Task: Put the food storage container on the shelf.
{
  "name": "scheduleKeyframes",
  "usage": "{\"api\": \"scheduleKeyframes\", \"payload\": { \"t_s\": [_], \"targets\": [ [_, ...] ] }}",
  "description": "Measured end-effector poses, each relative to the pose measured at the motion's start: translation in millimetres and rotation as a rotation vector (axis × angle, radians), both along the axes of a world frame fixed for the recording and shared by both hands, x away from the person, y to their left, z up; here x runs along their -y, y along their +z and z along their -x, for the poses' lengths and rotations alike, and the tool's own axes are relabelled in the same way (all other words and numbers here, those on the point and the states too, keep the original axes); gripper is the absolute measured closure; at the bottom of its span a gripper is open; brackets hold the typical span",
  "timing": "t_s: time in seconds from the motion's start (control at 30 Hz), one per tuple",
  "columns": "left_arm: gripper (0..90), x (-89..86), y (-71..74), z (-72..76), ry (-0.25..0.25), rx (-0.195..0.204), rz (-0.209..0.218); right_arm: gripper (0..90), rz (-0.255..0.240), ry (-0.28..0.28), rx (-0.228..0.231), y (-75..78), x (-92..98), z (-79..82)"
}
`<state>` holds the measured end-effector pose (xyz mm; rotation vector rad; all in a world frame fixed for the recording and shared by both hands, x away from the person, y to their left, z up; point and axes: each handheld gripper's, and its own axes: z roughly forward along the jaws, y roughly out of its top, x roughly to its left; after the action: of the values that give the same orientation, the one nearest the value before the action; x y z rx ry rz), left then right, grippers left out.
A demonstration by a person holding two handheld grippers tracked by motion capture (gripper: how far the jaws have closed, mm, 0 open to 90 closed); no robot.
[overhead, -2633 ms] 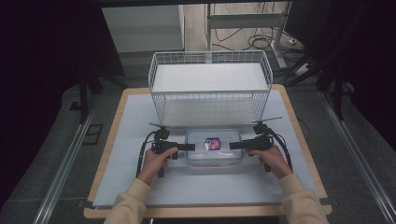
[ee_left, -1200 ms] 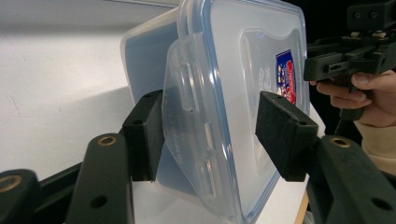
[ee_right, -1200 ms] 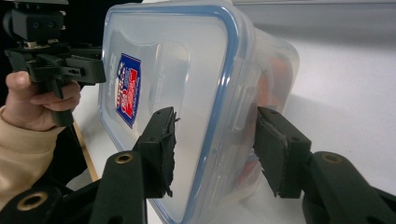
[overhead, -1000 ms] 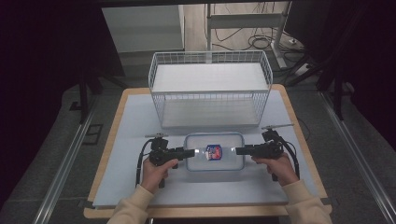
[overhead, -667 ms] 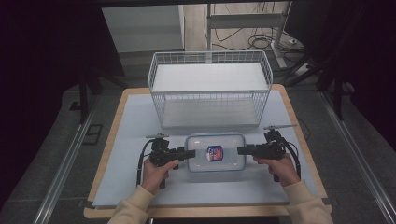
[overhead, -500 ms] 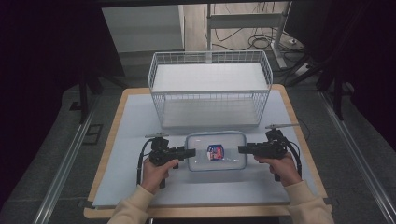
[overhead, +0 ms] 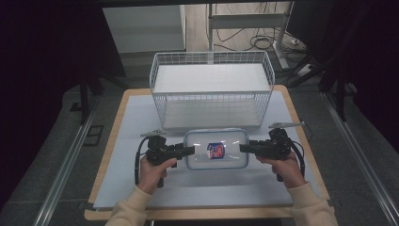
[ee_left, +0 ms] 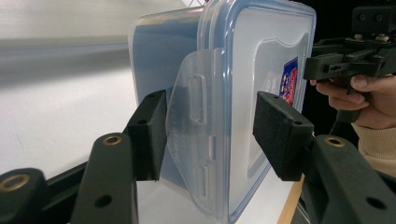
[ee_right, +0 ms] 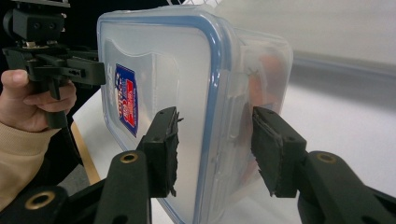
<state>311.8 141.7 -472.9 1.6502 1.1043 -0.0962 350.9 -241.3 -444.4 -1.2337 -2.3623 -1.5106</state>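
Container (overhead: 216, 149) is sitting between both grippers, just in front of the wire basket (overhead: 211, 89), over the white mat (overhead: 141, 188) on the wooden table (overhead: 113, 141). It's clear plastic with a blue-rimmed lid and a red-and-blue sticker (overhead: 215, 150) on top.

Left gripper (overhead: 188, 150) is clamping the container's left end: in the left gripper view, one pad (ee_left: 149, 135) is pressing the underside and the other (ee_left: 280, 133) is sitting on the lid, with the side latch flap (ee_left: 196, 126) between them. Jaws are pinching the container.

Right gripper (overhead: 244, 148) is doing the same at the opposite end; in the right gripper view its pads (ee_right: 163, 149) are bracketing the lid edge and body, gripping the container.

In both gripper views the container is looking tilted on edge, since those cameras are rolled with the hands. The person's hands are coming in from the bottom, cream sleeves showing.
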Motion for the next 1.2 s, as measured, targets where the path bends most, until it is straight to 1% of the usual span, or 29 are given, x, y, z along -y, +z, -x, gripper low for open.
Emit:
{"api": "scheduleKeyframes", "payload": {
  "t_s": [0.07,0.33,0.4,0.43,0.53,0.67,0.73,0.8,0.87,1.0,1.2],
  "targets": [
    [46.3,0.0,1.7,0.6,0.002,0.002,0.003,52.2,0.001,0.002,0.014,3.1,-0.4,0.8],
    [46.2,-0.3,9.3,2.5,0.003,0.021,-0.006,52.2,0.001,0.006,0.040,9.2,-0.7,3.8],
    [46.1,-0.4,10.9,2.2,0.001,0.028,-0.012,52.2,0.002,0.006,0.045,10.2,-0.9,4.2],
    [46.0,-0.5,11.8,2.1,0.000,0.030,-0.010,52.2,0.005,0.005,0.054,13.1,-1.3,4.9],
    [46.0,-0.8,15.8,0.6,-0.001,0.034,-0.009,52.3,0.007,0.004,0.061,16.0,-1.6,5.1],
    [46.1,-3.0,23.0,-2.1,0.001,0.053,-0.007,52.3,-0.003,0.001,0.083,21.4,-2.3,2.9],
    [46.1,-3.9,25.6,-2.9,0.006,0.053,-0.003,52.3,-0.004,0.003,0.093,24.8,-3.6,1.8],
    [46.1,-4.9,27.5,-4.1,0.007,0.053,-0.001,52.3,-0.006,0.004,0.093,26.7,-4.5,1.0],
    [46.1,-6.2,30.1,-5.8,0.003,0.060,-0.006,52.4,-0.007,0.004,0.103,29.8,-6.0,-0.8],
    [46.1,-8.5,39.1,-9.6,0.005,0.067,-0.015,52.4,-0.013,0.006,0.110,34.8,-7.9,-4.2],
    [46.1,-10.0,47.7,-15.2,0.007,0.077,-0.015,52.4,-0.014,0.009,0.121,42.8,-9.8,-10.1]
  ]
}}
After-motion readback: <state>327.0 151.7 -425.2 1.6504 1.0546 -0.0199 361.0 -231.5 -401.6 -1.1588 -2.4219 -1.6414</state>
